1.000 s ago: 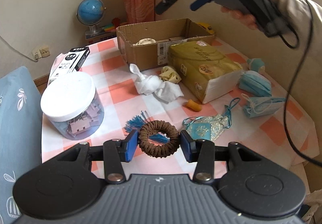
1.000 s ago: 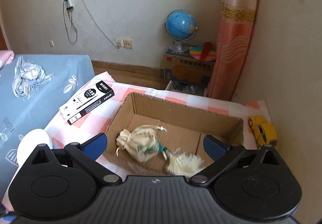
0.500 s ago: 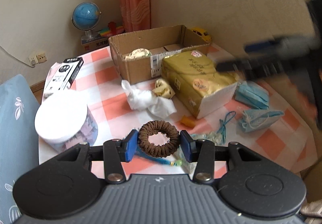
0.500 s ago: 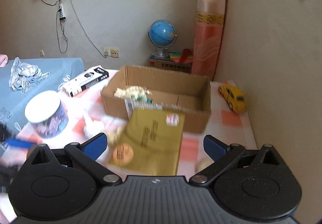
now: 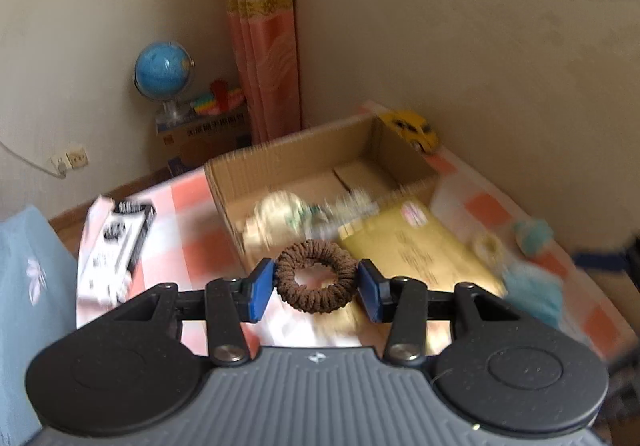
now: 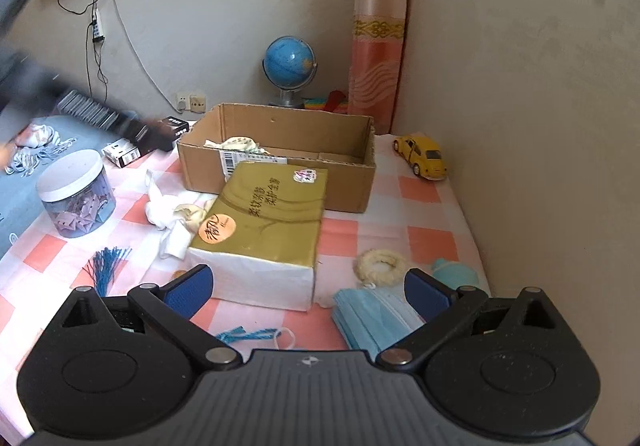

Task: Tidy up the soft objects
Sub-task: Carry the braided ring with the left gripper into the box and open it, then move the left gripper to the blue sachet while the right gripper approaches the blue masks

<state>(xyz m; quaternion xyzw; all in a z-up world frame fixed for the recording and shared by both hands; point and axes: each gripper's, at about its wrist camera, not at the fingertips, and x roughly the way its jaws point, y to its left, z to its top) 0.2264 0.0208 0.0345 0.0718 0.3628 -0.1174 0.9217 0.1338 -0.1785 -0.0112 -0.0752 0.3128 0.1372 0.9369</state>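
Observation:
My left gripper [image 5: 316, 285] is shut on a brown hair scrunchie [image 5: 316, 276], held in the air just before the near wall of the open cardboard box [image 5: 320, 149]. A cream drawstring pouch [image 5: 276, 211] lies blurred inside that box. My right gripper [image 6: 306, 288] is open and empty, low over the near table, above the gold tissue pack [image 6: 264, 221] and a stack of blue face masks [image 6: 372, 316]. A cream scrunchie [image 6: 380, 264] and a teal soft object [image 6: 456, 274] lie to the right. The cardboard box [image 6: 280, 173] stands behind the pack. The left gripper [image 6: 80, 113] shows as a dark blur at the left.
A clear jar with a white lid [image 6: 76, 197], crumpled white cloth [image 6: 168, 213], a blue tassel [image 6: 106, 266] and a black-and-white carton [image 6: 128, 151] lie on the checked tablecloth [image 6: 420, 238]. A yellow toy car [image 6: 422, 155] sits by the wall. A globe [image 6: 290, 63] stands behind.
My left gripper has carried the brown scrunchie up and forward to the cardboard box. My right gripper has pulled back from over the box and sunk toward the near table, still open.

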